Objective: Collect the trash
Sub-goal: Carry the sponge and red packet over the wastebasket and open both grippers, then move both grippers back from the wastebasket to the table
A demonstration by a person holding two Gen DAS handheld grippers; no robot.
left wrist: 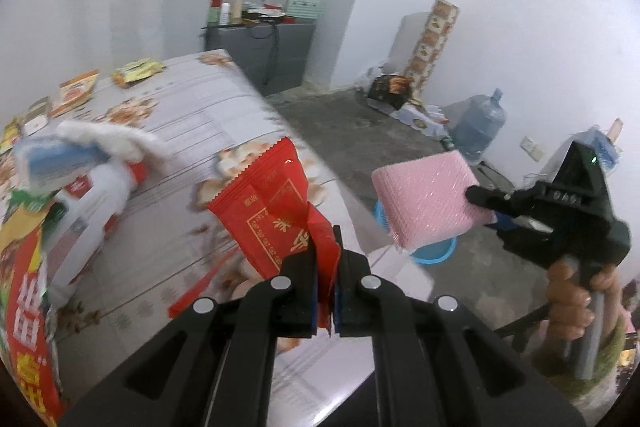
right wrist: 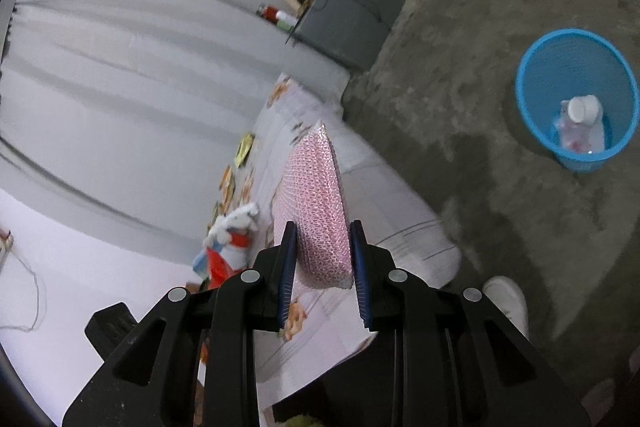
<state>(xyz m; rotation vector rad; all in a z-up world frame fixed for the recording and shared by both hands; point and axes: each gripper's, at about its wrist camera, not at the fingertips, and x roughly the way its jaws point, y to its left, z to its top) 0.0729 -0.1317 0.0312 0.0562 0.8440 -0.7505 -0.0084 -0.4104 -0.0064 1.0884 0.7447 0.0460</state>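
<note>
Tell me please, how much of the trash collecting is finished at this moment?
Done: one white-capped bottle lies in the blue basket. In hand: the left gripper pinches a red wrapper; the right gripper clamps a pink sponge. Left: wrappers and a tissue on the table.

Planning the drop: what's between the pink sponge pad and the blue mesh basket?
Right wrist view: only bare concrete floor between pink sponge pad and blue mesh basket.

Patterned table (left wrist: 192, 115), snack packets (left wrist: 138, 71), white bottle (left wrist: 96, 195)
</note>
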